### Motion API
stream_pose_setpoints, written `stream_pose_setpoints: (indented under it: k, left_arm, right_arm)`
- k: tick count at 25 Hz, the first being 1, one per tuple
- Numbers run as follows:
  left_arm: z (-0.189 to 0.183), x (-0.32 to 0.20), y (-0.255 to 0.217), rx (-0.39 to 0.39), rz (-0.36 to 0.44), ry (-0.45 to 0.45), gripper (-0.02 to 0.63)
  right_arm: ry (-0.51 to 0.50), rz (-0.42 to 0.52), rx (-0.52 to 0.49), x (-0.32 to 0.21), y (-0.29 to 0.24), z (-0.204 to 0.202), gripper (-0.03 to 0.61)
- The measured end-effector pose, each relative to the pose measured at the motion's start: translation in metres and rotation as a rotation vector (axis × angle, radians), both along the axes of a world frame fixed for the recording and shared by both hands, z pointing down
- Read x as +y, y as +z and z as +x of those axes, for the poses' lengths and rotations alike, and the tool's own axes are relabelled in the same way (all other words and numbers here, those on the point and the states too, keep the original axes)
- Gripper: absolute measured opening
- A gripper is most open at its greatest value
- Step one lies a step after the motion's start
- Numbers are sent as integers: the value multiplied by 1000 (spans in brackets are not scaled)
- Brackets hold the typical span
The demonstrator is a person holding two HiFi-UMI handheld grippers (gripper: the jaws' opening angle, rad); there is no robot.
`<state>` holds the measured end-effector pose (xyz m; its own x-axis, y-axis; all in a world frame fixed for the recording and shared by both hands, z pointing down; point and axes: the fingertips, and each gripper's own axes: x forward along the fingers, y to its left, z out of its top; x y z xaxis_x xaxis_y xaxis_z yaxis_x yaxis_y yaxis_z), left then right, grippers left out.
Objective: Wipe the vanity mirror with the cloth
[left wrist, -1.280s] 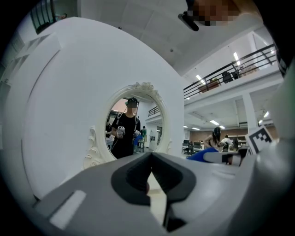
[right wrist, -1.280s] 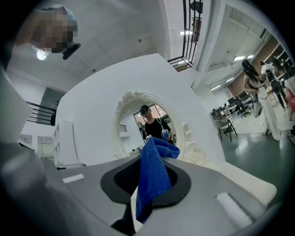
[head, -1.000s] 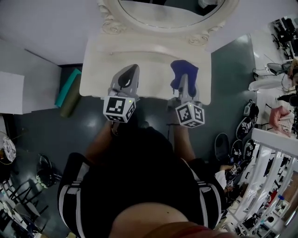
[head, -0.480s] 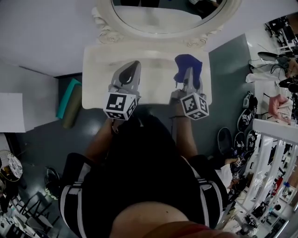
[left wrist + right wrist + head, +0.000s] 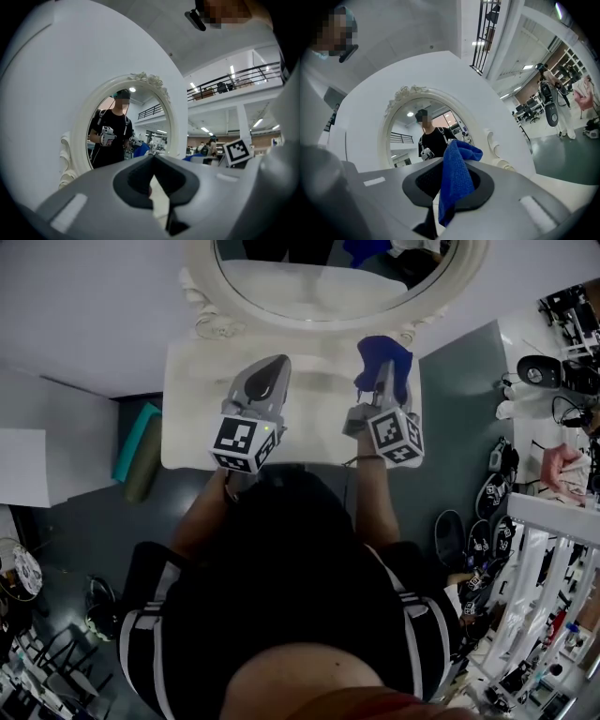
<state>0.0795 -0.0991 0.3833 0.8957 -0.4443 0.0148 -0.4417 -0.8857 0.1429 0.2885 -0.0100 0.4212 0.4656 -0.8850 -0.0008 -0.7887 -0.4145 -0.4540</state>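
Here our right gripper (image 5: 381,381) pinches the blue cloth (image 5: 384,352) near the mirror (image 5: 319,292); our left gripper (image 5: 270,369) is closed, empty.

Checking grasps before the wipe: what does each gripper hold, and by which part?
The right gripper is shut on the blue cloth, pinched across a bunched fold; one end pokes out above, the rest hangs below. The left gripper holds nothing.

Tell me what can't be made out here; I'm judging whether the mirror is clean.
Vanity mirror: head view's top edge cuts it off; any smudges too faint to tell.
Blue cloth: head view, the right gripper covers its near part.
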Motion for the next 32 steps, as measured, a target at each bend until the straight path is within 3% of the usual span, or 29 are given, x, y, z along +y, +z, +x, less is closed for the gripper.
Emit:
stream_pose_setpoints:
  k: [13,32]
  left_arm:
    - [40,-31,-4,1,2,-35,9]
    - [64,-79,-7,11,-21,-28,9]
  right_arm:
    - [79,-3,-76,-36,0,75,43]
    - [-7,121,-142,-118,-4,98,44]
